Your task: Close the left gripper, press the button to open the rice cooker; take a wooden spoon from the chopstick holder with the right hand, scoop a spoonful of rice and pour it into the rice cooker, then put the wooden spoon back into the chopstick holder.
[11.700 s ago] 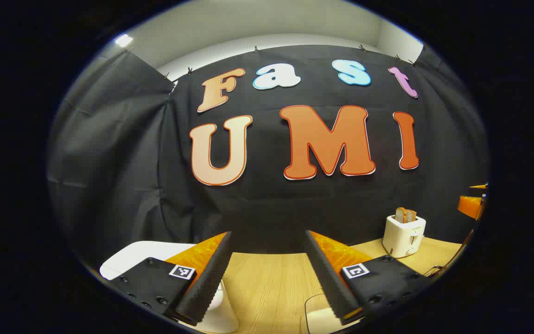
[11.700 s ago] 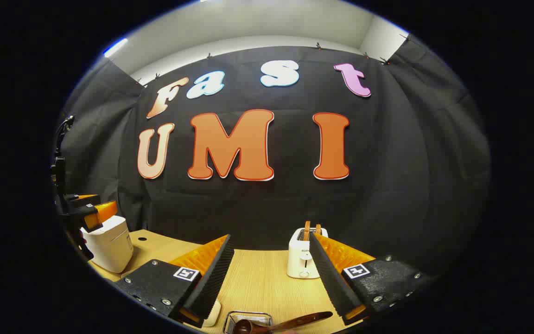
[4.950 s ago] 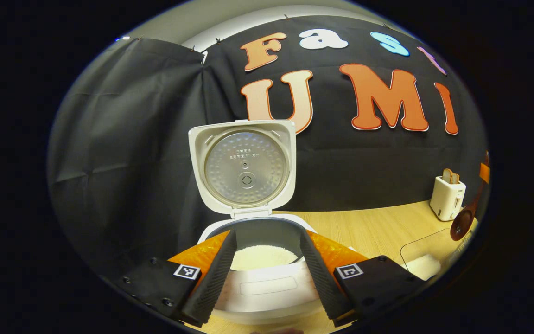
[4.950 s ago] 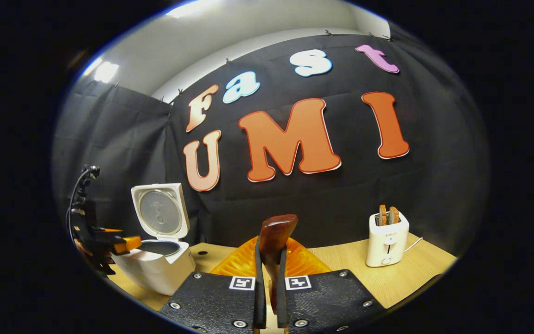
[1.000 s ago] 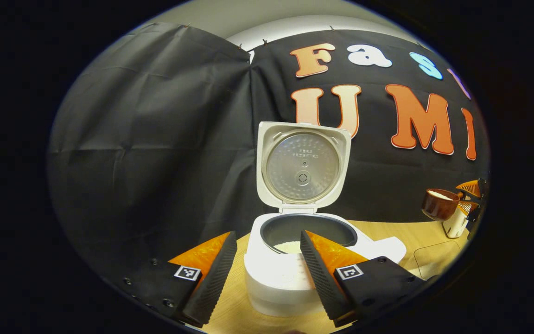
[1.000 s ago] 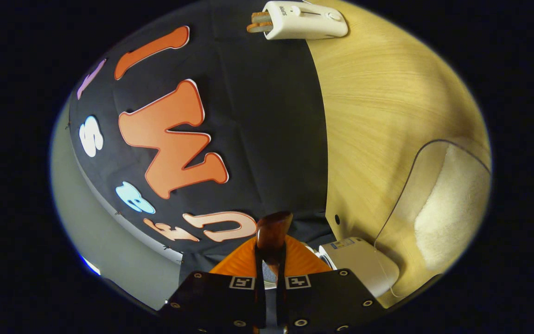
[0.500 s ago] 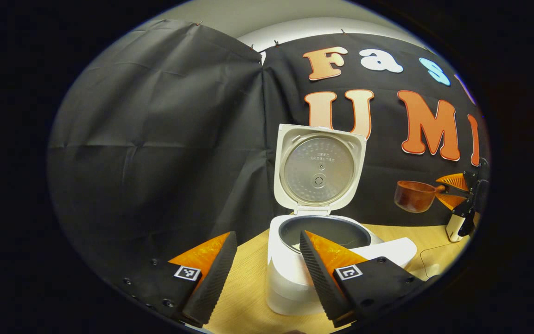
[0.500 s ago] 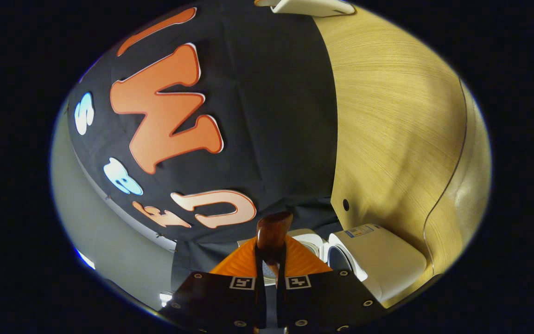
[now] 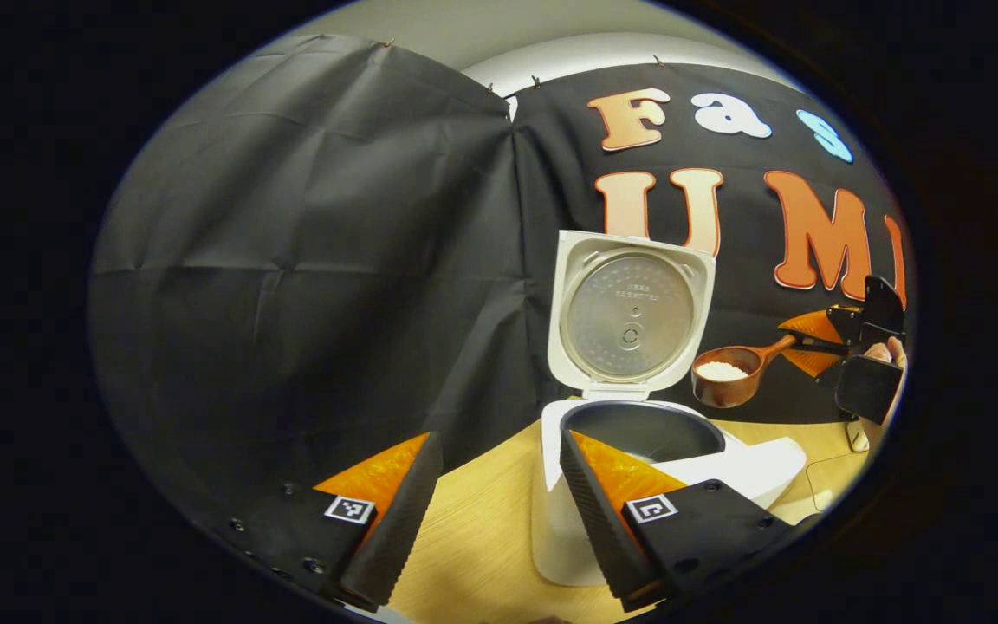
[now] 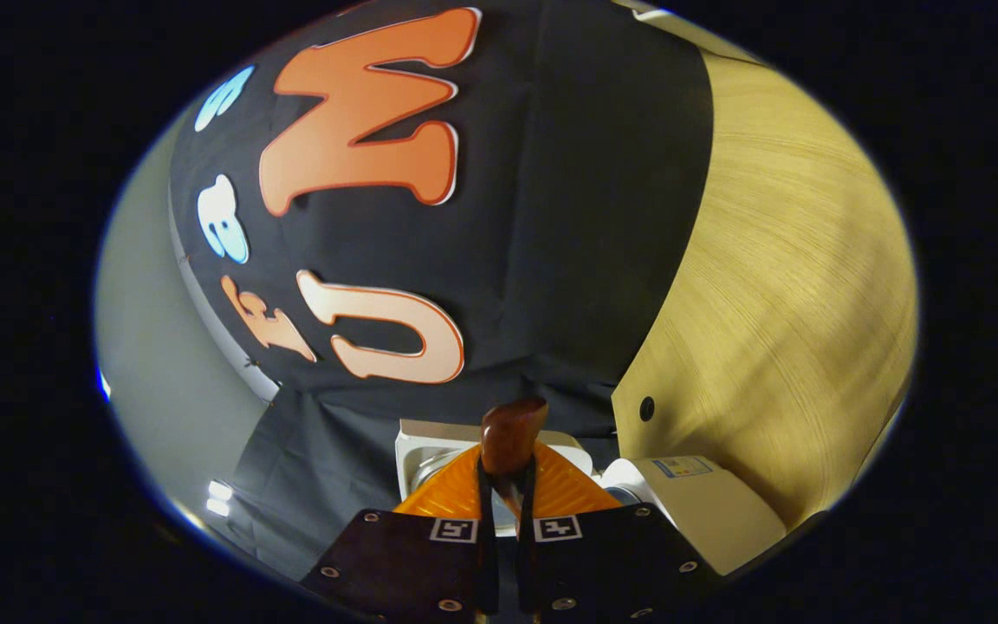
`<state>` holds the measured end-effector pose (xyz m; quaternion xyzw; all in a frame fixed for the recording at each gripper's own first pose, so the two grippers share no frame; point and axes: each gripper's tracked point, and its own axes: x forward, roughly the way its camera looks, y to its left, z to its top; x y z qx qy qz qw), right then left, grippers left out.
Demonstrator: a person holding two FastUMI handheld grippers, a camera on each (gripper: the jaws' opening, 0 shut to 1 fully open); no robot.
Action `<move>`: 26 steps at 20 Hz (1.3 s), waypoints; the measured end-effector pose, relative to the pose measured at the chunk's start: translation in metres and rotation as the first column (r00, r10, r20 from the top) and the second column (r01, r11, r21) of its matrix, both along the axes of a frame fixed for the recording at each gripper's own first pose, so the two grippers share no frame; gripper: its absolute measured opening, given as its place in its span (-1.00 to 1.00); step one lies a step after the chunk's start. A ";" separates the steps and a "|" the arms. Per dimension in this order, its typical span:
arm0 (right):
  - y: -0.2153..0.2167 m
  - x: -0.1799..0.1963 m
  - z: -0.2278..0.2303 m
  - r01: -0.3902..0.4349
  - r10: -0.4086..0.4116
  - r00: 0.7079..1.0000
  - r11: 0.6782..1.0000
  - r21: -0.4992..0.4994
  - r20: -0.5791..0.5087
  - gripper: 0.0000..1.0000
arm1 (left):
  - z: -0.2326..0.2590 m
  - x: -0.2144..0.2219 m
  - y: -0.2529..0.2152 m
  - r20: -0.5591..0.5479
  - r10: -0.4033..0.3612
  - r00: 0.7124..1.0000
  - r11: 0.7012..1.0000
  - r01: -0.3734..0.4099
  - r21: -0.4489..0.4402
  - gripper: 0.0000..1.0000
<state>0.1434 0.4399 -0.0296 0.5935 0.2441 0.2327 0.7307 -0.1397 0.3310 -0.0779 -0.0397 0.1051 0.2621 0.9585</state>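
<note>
1. My left gripper (image 9: pixel 492 511) is spread wide with nothing between its fingers, held low over the near left part of the wooden table (image 9: pixel 473 555).
2. The rice cooker (image 9: pixel 638 468) stands just right of that gripper's right finger, its lid (image 9: pixel 631 316) raised upright behind the dark inner pot (image 9: pixel 642 431).
3. In the left gripper view my right gripper (image 9: pixel 815 345) is at the far right, above the table, clamped narrow on the handle of the wooden spoon (image 9: pixel 729 374).
4. The spoon's bowl carries white rice (image 9: pixel 722 370) and hangs just above and right of the pot's right rim, beside the lid's right edge, not touching either.
5. In the right gripper view the gripper (image 10: pixel 504 494) is rolled on its side; the spoon handle (image 10: pixel 509 438) juts out between the pressed fingers, with the cooker's lid (image 10: pixel 430 446) and body (image 10: pixel 698 503) just beyond.
6. Open table runs right of the cooker; the black cloth wall (image 9: pixel 291 260) closes in behind it.
</note>
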 end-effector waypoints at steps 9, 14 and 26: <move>0.033 0.009 0.026 0.063 0.028 0.950 0.958 -0.281 0.310 -0.82 | -0.003 -0.005 0.004 -0.020 0.020 1.000 1.000 -0.020 0.005 0.80; 0.053 -0.011 0.046 0.079 0.110 0.880 0.925 -0.371 0.462 -0.82 | -0.006 -0.007 0.009 -0.027 0.040 0.999 0.999 -0.040 0.016 0.80; 0.087 -0.053 0.090 0.211 0.316 0.588 0.829 -0.518 0.744 -0.82 | -0.005 -0.011 0.018 -0.048 0.061 0.997 0.997 -0.059 0.042 0.79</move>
